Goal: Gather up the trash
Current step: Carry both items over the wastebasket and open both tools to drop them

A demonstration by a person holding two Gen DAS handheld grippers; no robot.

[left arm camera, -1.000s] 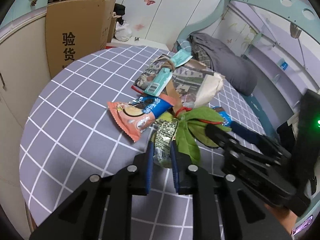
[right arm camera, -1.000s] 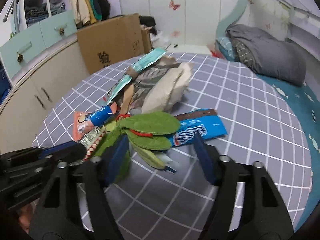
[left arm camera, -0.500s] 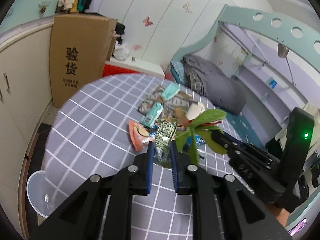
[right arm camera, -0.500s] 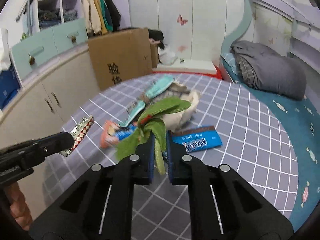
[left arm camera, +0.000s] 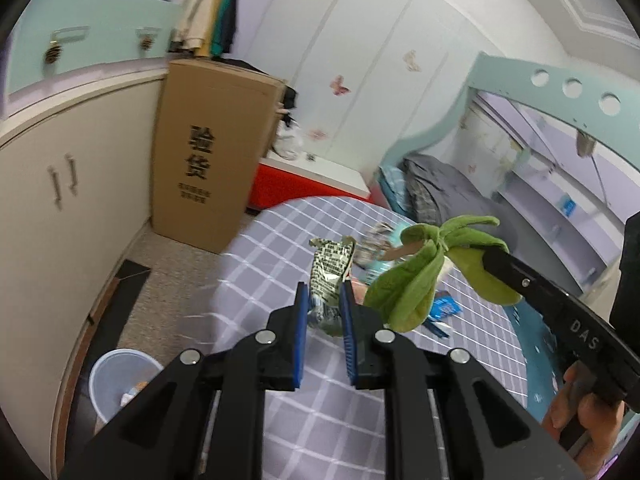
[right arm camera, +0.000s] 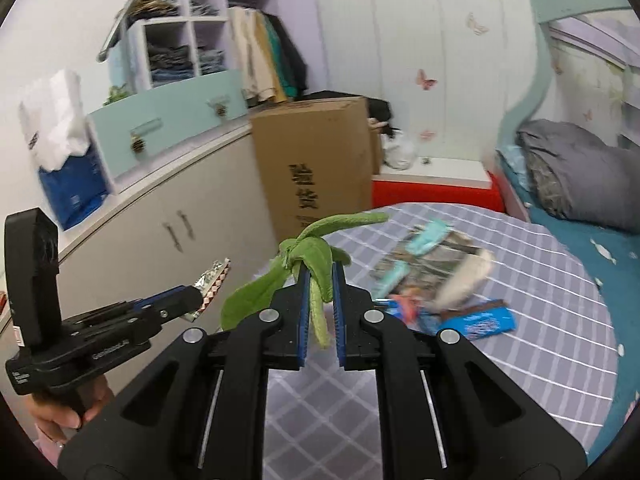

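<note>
My left gripper (left arm camera: 323,300) is shut on a crumpled printed snack wrapper (left arm camera: 331,268) and holds it in the air above the bed's left edge. My right gripper (right arm camera: 319,280) is shut on a green leafy peel (right arm camera: 316,252), also lifted clear of the bed. The peel also shows in the left wrist view (left arm camera: 416,280), hanging from the right gripper's fingers. The left gripper with its wrapper (right arm camera: 212,280) shows at the left in the right wrist view. More wrappers (right arm camera: 424,268) lie in a heap on the checked bed cover (right arm camera: 520,280).
A pale blue waste bin (left arm camera: 120,384) stands on the floor at lower left, beside the cream cabinet (left arm camera: 60,200). A tall cardboard box (left arm camera: 212,160) stands by the bed. A grey quilt (right arm camera: 576,168) lies at the bed's far end.
Both grippers have lifted higher and swung left toward the cabinet, carrying the wrapper and the peel. The waste bin now shows larger at lower left.
</note>
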